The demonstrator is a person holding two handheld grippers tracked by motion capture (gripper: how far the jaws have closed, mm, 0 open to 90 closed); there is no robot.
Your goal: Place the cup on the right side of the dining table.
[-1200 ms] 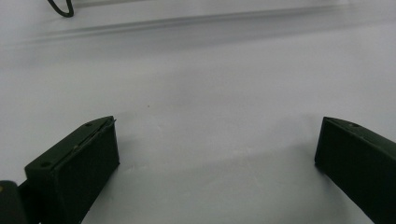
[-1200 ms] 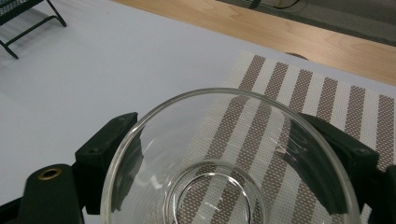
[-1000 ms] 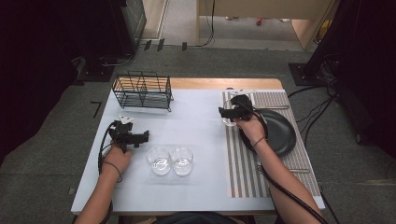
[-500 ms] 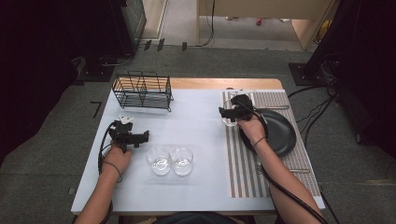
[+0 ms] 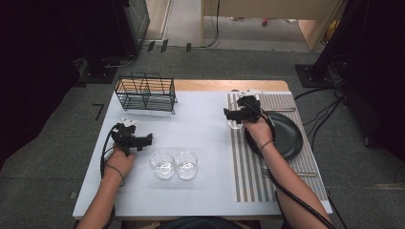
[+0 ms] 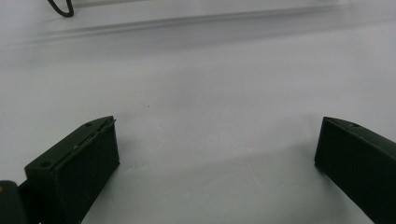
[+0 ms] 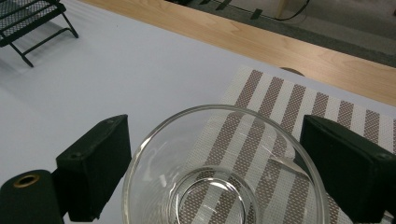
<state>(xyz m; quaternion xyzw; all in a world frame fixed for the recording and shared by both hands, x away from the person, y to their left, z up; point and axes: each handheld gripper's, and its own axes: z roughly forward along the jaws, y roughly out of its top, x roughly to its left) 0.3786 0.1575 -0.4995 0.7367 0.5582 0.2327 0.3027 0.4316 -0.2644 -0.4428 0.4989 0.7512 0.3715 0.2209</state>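
Desk (image 5: 200,119): white top, laid out like a place setting in progress. Striped placemat (image 5: 248,176) along the right side, presumably to mark where the setting goes. Wire rack (image 5: 145,93) at the far left, empty, well apart from everything else. Dark plate (image 5: 286,138) centred on the placemat, mostly under the right forearm. Two clear glasses (image 5: 174,163) side by side near the middle front, just right of the left hand, probably waiting their turn.

Right hand-held gripper (image 7: 215,163) at the far left corner of the placemat, jaws spread wide on either side of a third glass (image 7: 219,172); glass upright on the placemat's edge, between the jaws, contact not evident, so likely just set down or about to be gripped. Left hand-held gripper (image 6: 215,158) low over bare desk at the near left, jaws wide apart, nothing between them, apparently idle.
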